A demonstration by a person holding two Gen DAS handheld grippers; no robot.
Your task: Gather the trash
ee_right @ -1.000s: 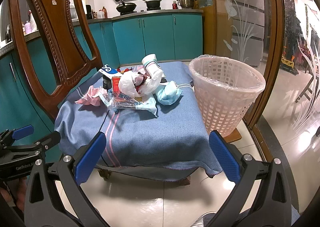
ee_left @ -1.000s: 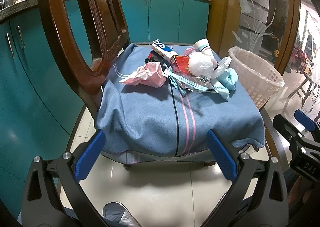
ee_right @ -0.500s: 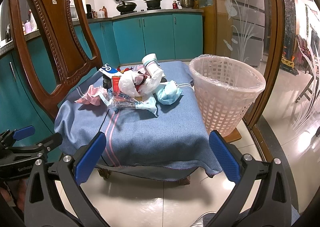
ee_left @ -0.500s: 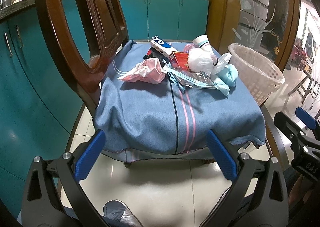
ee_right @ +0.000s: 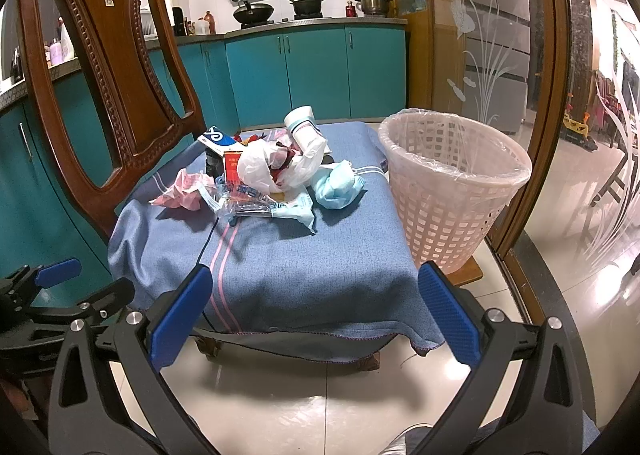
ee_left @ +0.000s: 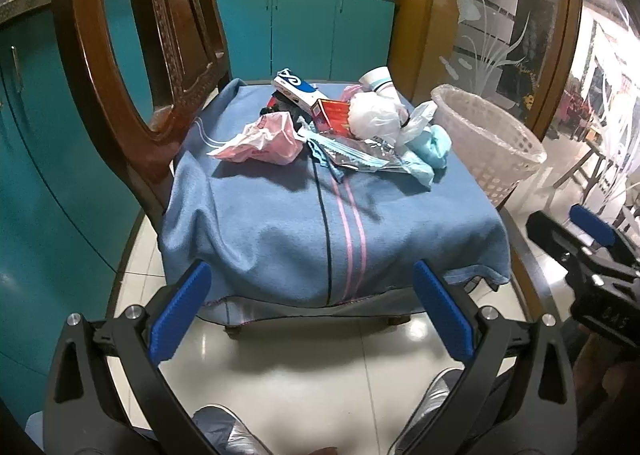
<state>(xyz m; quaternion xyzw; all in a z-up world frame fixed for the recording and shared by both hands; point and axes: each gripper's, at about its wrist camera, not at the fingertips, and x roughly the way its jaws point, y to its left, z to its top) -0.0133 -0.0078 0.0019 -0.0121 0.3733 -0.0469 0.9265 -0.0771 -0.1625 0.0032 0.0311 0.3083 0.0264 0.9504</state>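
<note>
A heap of trash lies at the far part of a blue cloth draped over a chair seat: a pink crumpled bag, a white plastic bag, a light blue mask, a clear wrapper, a blue and white box, a red box and a paper cup. A white lined basket stands right of the seat. My left gripper and right gripper are open and empty, in front of the seat's near edge.
The chair's carved wooden back rises at the left. Teal cabinets line the back and left. A glass door with a wooden frame stands behind the basket. The floor is glossy tile.
The left wrist view has tilted down a little, so the chair and trash sit higher in it. The right gripper has barely moved. Both grippers stay open.
</note>
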